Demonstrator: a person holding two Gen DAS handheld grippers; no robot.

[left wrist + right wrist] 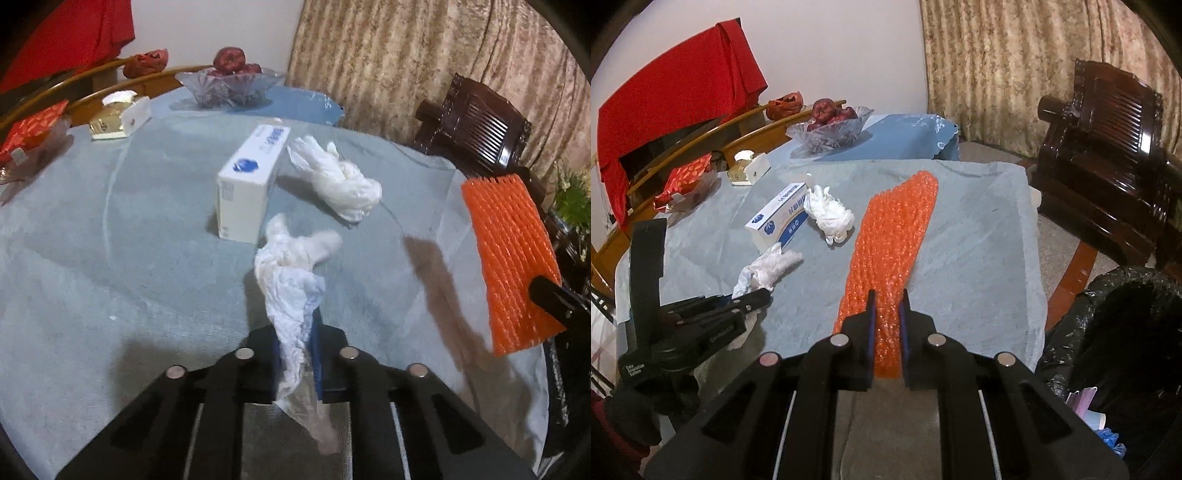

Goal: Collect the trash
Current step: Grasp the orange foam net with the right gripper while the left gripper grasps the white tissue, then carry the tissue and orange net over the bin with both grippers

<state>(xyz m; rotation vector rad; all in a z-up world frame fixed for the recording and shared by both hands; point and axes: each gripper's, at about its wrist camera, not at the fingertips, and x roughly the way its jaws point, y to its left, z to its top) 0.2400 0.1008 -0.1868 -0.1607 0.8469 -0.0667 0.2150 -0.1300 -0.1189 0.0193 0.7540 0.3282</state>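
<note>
We hold two tongs over a table with a blue cloth [979, 240]. Our left tongs [297, 354] are pinched tight on a crumpled white tissue [291, 273]. Part of the tissue hangs out past the tips. Our right tongs [886, 325] are pinched tight on one end of a long orange foam net [897, 236]. The rest of the net stretches away over the cloth.

More trash is not picked up yet. A second white wad [340, 181] lies just beside a white box [251, 177] in the middle of the table. A black trash bag [1108, 325] sits open off the right edge of the table, with some bits already inside.

What could go wrong? We think the tissue is thin and soft, so it could tear or slip out if we swing it fast. The net is long and floppy. Its far end could drag over the cloth and catch the wad or the box. It could also flop outside the bag when we let go. And both tongs are full, so they could bump at the bag.
</note>
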